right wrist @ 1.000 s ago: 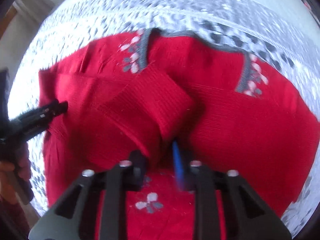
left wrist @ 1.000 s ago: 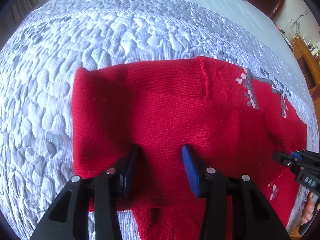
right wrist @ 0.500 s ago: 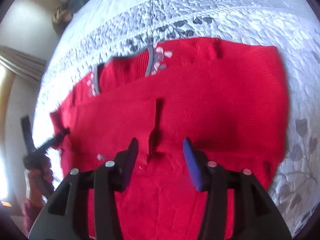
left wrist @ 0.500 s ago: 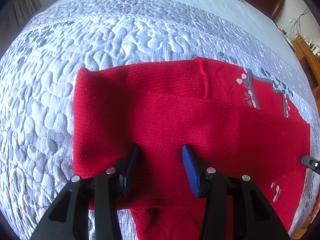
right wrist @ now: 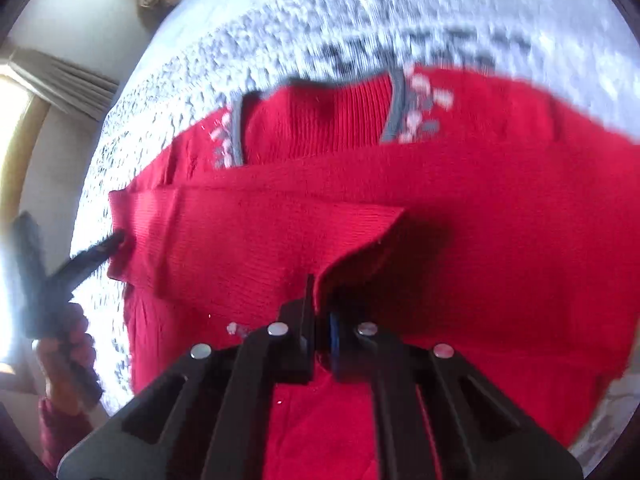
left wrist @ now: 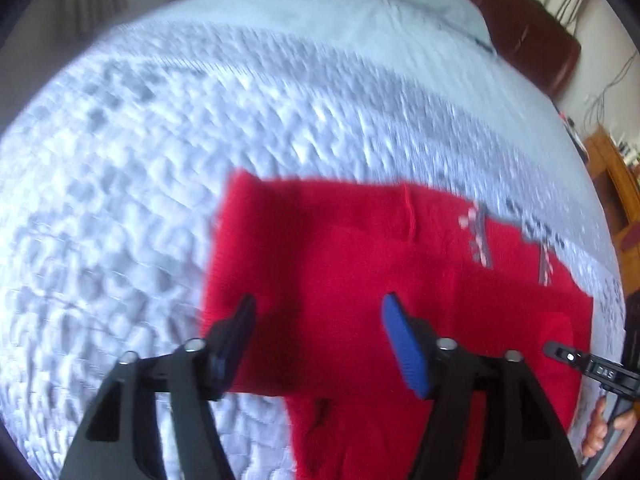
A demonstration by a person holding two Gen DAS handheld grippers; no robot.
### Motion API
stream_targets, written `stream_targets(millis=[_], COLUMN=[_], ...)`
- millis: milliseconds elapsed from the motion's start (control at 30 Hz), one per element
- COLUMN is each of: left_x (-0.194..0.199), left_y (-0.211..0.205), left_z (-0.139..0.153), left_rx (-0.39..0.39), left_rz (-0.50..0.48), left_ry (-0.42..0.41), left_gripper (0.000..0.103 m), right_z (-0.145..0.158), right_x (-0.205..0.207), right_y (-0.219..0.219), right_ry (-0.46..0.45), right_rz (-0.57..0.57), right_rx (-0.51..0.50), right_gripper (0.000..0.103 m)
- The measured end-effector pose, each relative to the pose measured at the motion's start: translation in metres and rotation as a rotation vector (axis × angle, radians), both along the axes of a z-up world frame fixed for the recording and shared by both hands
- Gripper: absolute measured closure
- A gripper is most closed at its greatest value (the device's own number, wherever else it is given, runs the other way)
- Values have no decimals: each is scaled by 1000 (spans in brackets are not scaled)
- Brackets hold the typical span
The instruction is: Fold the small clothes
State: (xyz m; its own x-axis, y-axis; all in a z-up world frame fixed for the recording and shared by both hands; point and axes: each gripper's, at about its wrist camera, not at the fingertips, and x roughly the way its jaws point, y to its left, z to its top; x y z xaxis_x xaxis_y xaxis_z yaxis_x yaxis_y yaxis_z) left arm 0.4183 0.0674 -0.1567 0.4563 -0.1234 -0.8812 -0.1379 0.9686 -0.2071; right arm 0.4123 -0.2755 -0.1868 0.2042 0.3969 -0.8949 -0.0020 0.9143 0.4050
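The red sweater [right wrist: 460, 216] lies partly folded on the quilted bedspread [left wrist: 120, 208], its grey-trimmed neckline toward the far edge. The right gripper [right wrist: 320, 316] is clamped on a lifted fold of it. The left gripper [left wrist: 316, 320] hovers above the sweater, its 2 jaws opening with nothing pinched between them.

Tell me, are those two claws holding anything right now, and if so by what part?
The right gripper pinches the red sweater by the edge of a folded-over flap. The left gripper holds nothing; its jaws are opening above the sweater.
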Motion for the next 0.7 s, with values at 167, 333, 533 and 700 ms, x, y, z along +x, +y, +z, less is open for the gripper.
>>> stream_targets(millis=[167, 333, 533, 700], left_x=[-3, 7, 19, 21], left_y=[17, 7, -39, -47], left_z=[21, 10, -35, -34], left_rx=[107, 174, 301, 350], left_rz=[46, 39, -45, -61], left_ry=[-65, -32, 71, 70], left_gripper=[34, 34, 33, 34], right_z=[42, 58, 10, -8], right_x=[-9, -12, -13, -18], right_y=[-30, -77, -119, -130], right_ry=[-95, -127, -16, -1], right_rz=[-19, -98, -181, -201], right_rx=[31, -44, -138, -106], right_gripper=[99, 99, 96, 87])
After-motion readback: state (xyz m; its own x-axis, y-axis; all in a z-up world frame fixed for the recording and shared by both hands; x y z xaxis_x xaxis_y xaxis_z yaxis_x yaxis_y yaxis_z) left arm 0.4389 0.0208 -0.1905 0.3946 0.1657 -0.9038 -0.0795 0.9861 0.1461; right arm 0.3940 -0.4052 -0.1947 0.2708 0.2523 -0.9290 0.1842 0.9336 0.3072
